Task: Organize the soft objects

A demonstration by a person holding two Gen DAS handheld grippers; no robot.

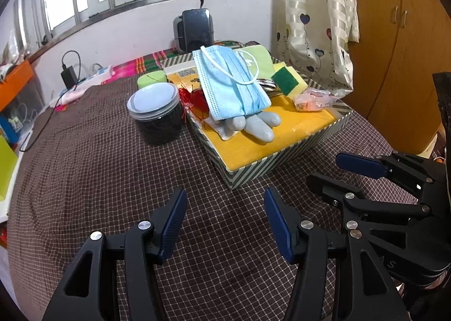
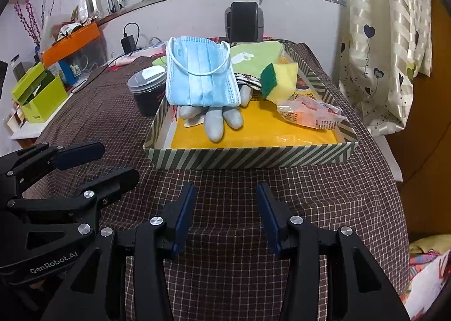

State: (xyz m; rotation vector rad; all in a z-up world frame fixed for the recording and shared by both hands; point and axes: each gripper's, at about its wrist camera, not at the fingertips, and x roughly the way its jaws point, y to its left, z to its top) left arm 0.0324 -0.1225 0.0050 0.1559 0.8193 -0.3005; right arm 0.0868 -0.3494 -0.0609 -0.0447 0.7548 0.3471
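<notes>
A striped box (image 2: 248,156) (image 1: 253,170) with a yellow floor stands on the checked cloth. In it a blue face mask (image 2: 198,75) (image 1: 229,81) lies over a grey rubber glove (image 2: 215,122) (image 1: 256,125). Behind them are a green cloth (image 2: 251,57) (image 1: 258,57), a yellow-and-green sponge (image 2: 277,79) (image 1: 287,79) and a clear snack packet (image 2: 308,113) (image 1: 314,99). My left gripper (image 1: 225,225) (image 2: 87,163) hovers open and empty in front of the box's near-left corner. My right gripper (image 2: 225,216) (image 1: 335,171) hovers open and empty before the box's front wall.
A dark lidded jar (image 1: 157,116) (image 2: 148,88) stands left of the box. A phone on a stand (image 1: 197,29) (image 2: 243,24) is behind it. Green and orange bins (image 2: 42,89) line the left side, and a curtain (image 2: 386,47) hangs right. The table drops off to the right.
</notes>
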